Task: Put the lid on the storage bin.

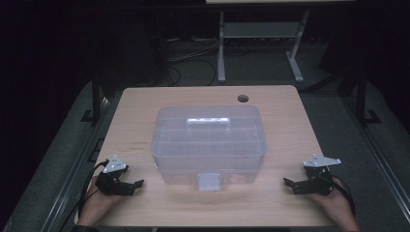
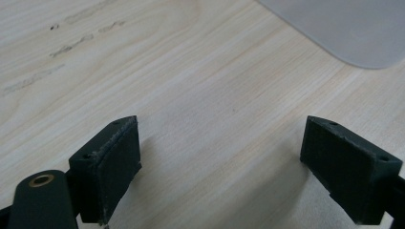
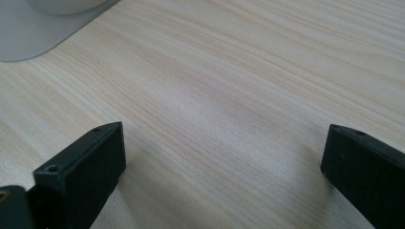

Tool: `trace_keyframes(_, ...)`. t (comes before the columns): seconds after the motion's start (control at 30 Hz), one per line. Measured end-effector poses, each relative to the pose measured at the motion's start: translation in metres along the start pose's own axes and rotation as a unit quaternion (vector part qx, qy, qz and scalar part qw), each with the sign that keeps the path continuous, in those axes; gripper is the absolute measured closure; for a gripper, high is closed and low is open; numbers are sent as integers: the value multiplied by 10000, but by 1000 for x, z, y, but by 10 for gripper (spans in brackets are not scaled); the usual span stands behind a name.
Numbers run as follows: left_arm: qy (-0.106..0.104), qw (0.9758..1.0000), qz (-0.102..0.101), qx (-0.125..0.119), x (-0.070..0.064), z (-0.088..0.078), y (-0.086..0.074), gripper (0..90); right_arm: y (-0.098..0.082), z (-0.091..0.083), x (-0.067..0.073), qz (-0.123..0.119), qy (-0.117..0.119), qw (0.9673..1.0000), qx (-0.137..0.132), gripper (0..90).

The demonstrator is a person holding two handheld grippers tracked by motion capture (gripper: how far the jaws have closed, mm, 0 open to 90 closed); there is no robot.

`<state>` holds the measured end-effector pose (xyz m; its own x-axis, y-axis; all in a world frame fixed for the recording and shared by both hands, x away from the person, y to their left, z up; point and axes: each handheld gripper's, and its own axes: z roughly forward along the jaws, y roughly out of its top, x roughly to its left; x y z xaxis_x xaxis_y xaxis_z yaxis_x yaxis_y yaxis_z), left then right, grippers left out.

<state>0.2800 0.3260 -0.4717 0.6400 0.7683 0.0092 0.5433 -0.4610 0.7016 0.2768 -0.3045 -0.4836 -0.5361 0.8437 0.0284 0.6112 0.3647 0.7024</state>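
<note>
The pale wooden worktop (image 1: 145, 121) carries a clear lidded plastic storage box (image 1: 209, 142) at its centre. At seven o'clock the left hand-held gripper (image 1: 137, 185) rests released; at five o'clock the right hand-held gripper (image 1: 288, 184) likewise, both apart from the box.

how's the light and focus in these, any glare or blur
High view: the table is lit, the room behind is dark, and glare streaks the clear box at its lid handle. Left gripper view: wood grain sharp, box corner soft. Right gripper view: the near jaws blur and cast soft shadows.
</note>
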Motion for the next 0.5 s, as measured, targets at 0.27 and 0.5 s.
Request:
trace_keyframes(0.27,-30,9999,31,-148,0,1,-3,127,0,0,0,0,-1,10000,1,9)
trace_keyframes(0.5,-22,9999,15,-171,0,1,-3,127,0,0,0,2,-1,10000,1,9)
